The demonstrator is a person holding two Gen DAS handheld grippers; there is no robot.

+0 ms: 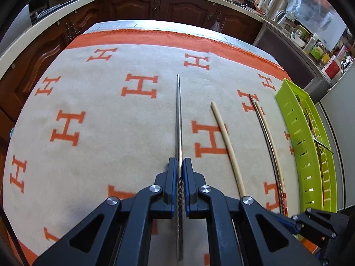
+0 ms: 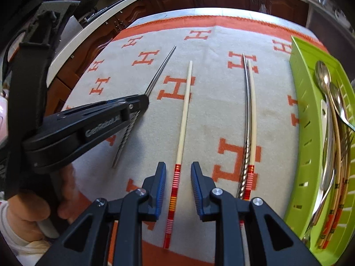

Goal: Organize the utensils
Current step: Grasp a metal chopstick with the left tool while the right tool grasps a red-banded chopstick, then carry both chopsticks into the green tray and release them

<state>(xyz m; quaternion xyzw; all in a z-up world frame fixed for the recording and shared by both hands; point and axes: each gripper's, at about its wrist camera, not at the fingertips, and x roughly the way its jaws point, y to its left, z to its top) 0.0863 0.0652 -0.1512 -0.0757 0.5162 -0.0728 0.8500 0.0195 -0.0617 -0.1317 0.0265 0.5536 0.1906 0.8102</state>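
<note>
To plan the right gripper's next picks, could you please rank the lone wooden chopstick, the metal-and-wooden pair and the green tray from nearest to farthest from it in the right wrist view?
1. Lone wooden chopstick: lying between the open fingers of the right gripper.
2. Metal-and-wooden pair: just to the right.
3. Green tray: far right, at the cloth's edge.

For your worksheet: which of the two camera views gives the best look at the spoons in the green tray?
The right wrist view. There the spoons lie in plain sight, bowls up, inside the green tray. In the left wrist view the tray is seen edge-on at the picture's side, so only slivers of cutlery show above its wall.
</note>
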